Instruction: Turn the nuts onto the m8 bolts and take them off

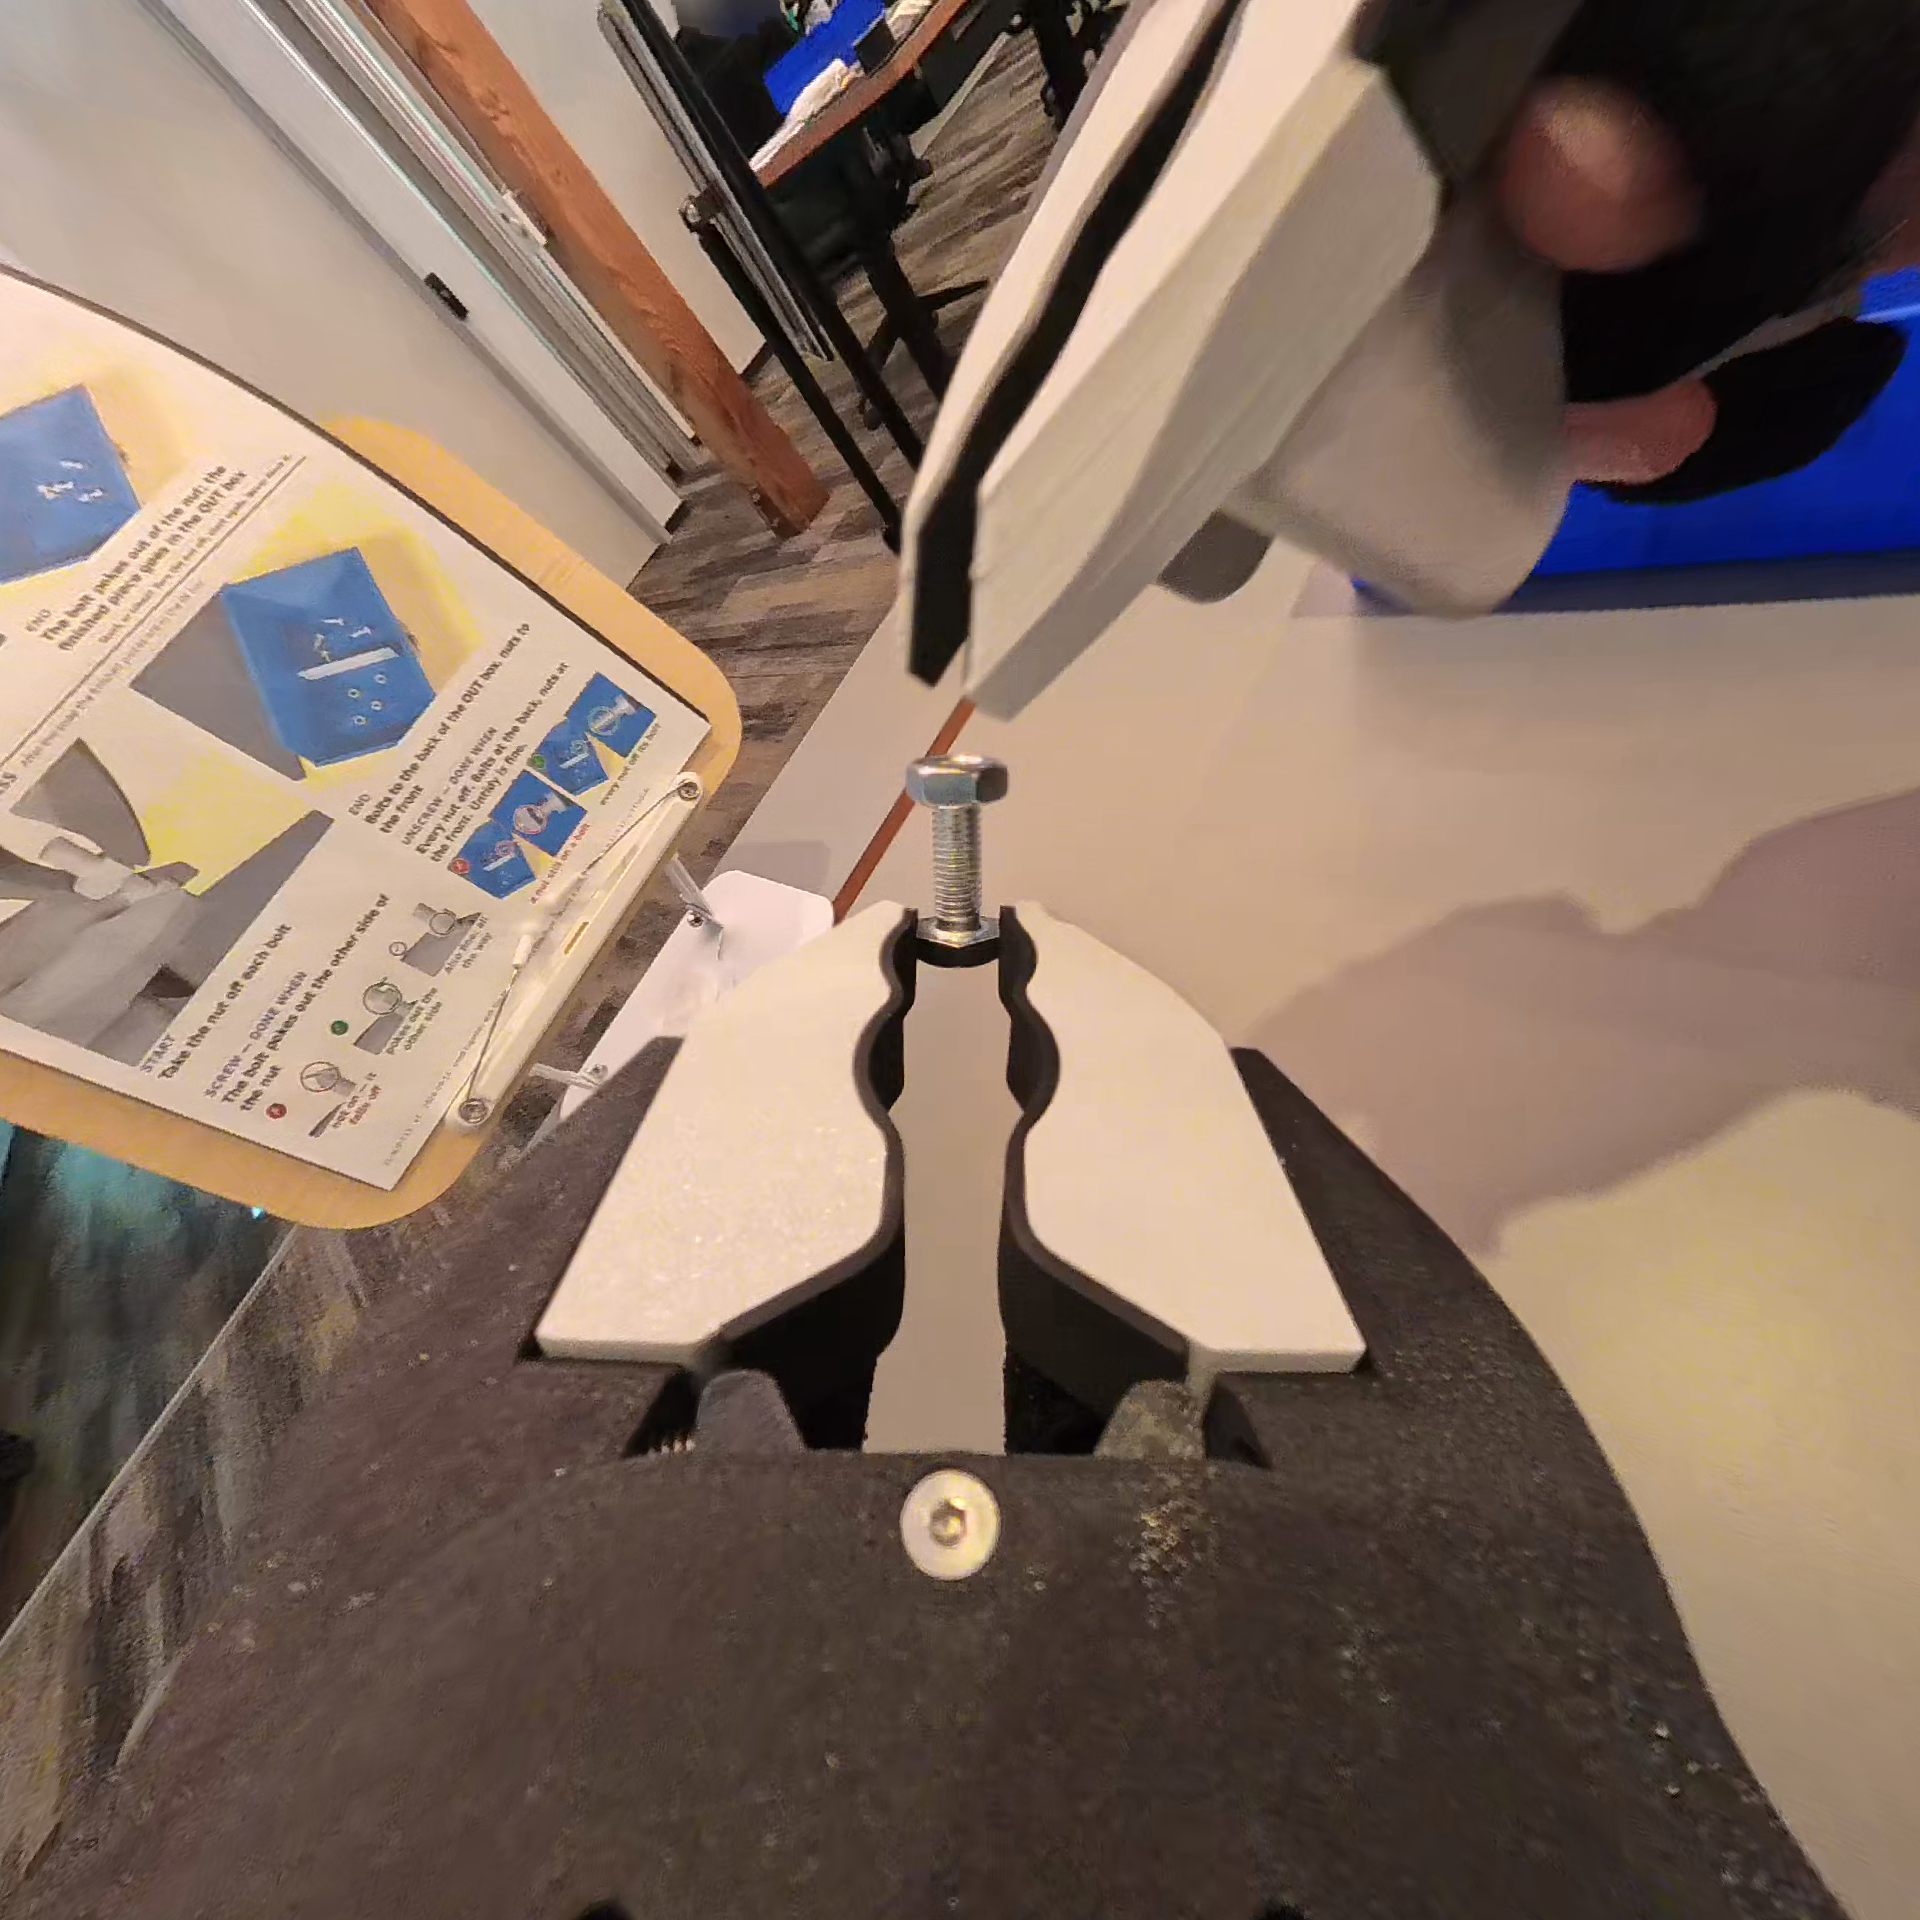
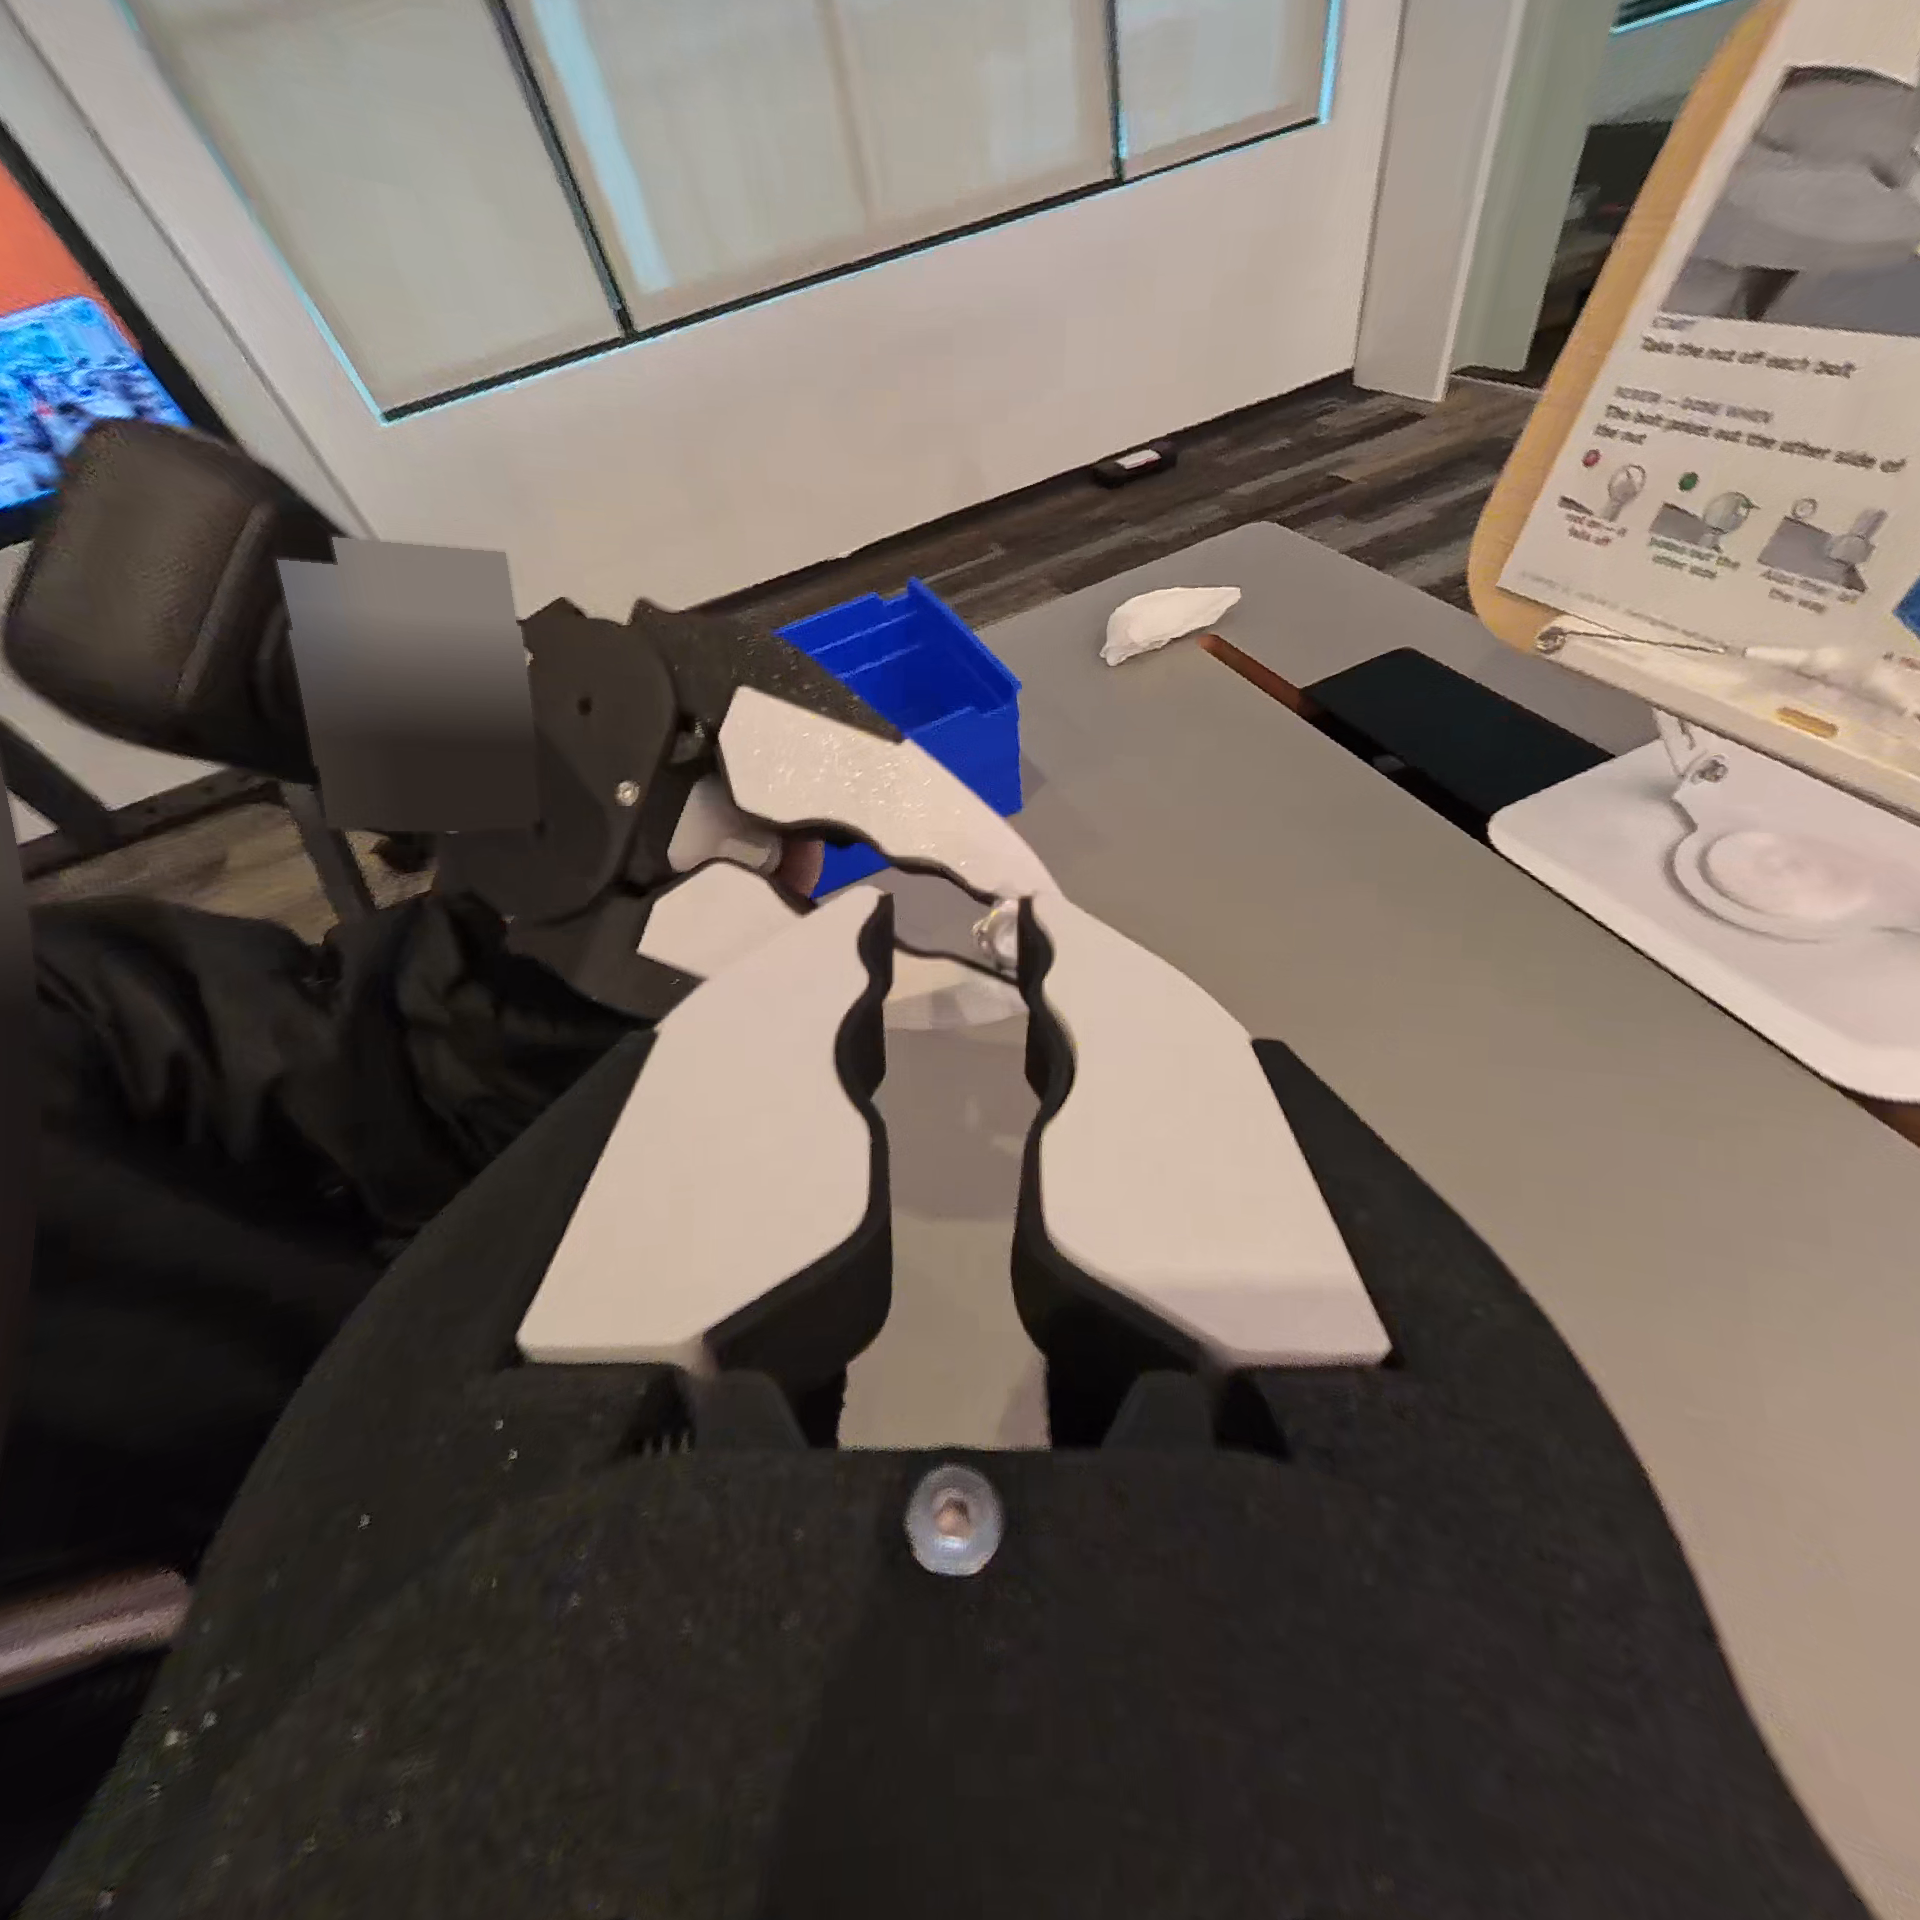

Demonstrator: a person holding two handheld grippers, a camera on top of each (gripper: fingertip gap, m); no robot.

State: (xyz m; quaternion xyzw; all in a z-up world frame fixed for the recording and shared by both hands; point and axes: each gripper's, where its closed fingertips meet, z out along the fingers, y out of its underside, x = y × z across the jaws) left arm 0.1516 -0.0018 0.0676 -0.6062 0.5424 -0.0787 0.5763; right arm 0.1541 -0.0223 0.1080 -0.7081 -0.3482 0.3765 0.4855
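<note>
Pinching a nut [image 1: 958, 932] with bolt [image 1: 957, 831] upright, left claw [image 1: 958, 928]; right claw [image 2: 954, 914] spread.

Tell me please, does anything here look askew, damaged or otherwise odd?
Nothing stands out. The left gripper holds a nut with the bolt standing straight in it, and the right gripper sits just above, not gripping the bolt.

Above my left gripper [image 1: 958, 925] the bolt [image 1: 954, 847] sticks up at 12 o'clock, its head bare, with a clear gap before my right gripper [image 1: 951, 634] hanging over it at 1 o'clock. The clipboard [image 1: 343, 831] crowds the 10 o'clock side. At 3 o'clock the table [image 1: 1455, 779] lies open. In the right wrist view, the blue bin [image 2: 925, 686] blocks 11 o'clock and the white stand [image 2: 1714, 883] fills 2 o'clock.
</note>
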